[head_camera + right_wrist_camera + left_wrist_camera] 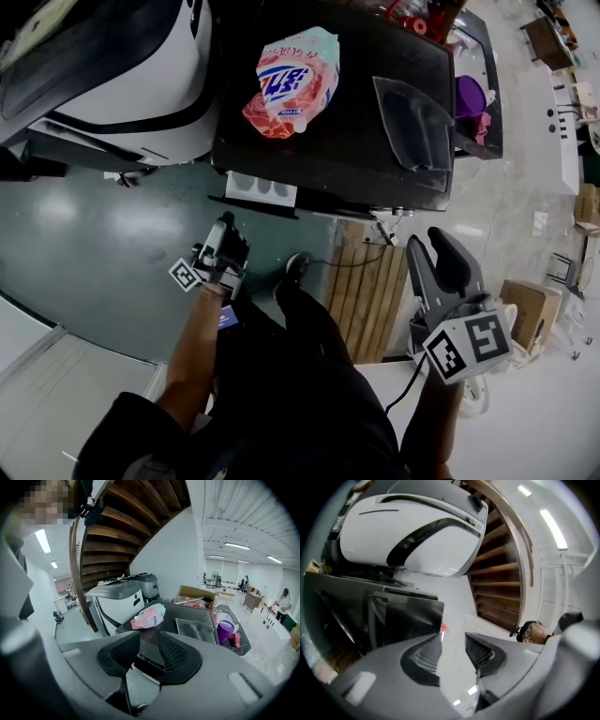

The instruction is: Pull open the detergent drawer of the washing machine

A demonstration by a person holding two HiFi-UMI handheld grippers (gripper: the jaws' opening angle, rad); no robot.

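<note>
As far as the head view shows, the detergent drawer already stands out from the front of the washing machine, a white tray with its compartments open to view from above. I judge the pull done, or very nearly. What may be left is a check that it has reached its full travel.

My left claw hangs just below the drawer and apart from it, closed on nothing. My right claw is held off to the side, its pads parted with nothing between them, and takes no part.

Containers noted:
- The drawer's compartments appear empty, though they are too small to be sure.
- A pink detergent bag lies on top of the machine, apparently sealed.
- A clear plastic tray beside it holds nothing that I can see.
- A purple tub stands past the machine's far edge with a red cloth beside it; its contents are hidden.
</note>
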